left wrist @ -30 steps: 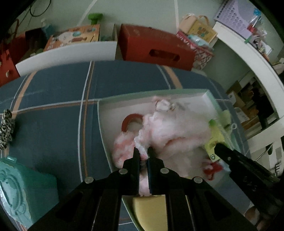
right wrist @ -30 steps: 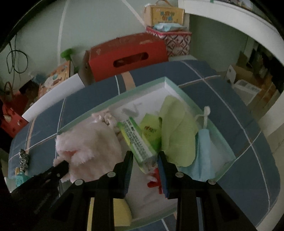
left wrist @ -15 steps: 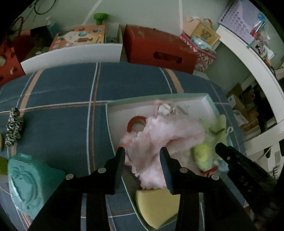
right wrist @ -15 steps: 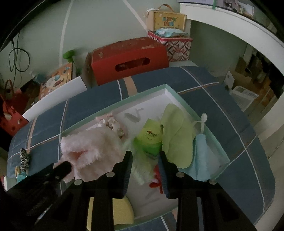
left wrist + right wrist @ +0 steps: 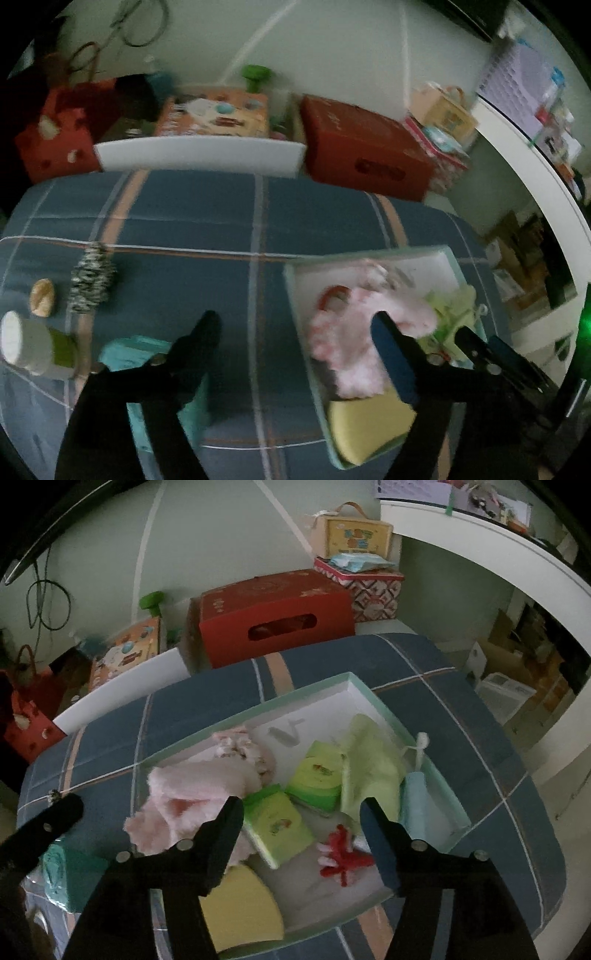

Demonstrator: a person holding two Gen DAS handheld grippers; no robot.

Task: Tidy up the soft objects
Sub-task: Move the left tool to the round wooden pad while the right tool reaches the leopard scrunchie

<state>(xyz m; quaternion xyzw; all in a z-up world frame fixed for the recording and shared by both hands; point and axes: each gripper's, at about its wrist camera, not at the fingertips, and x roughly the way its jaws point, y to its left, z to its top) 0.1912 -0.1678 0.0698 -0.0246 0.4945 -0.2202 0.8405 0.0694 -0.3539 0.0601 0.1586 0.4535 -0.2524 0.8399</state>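
We hold our left gripper (image 5: 291,325) over the bedspread (image 5: 229,206), its jaws just opened wide and empty. The striped scrunchie (image 5: 91,282) lies ahead and leftward near the left edge, long axis running away from us; the left hand is nearer. Our right gripper (image 5: 303,808), jaws likewise just opened and empty, hovers above the tray (image 5: 310,691) and the pink fluffy piece (image 5: 192,794).

Left wrist view smeared by motion: pink fluffy cloth (image 5: 354,332) and striped scrunchie (image 5: 90,282) lack detail. Teal box (image 5: 147,354) partly hidden behind gripper finger. Yellow sponge (image 5: 240,912) partly covered in right view.
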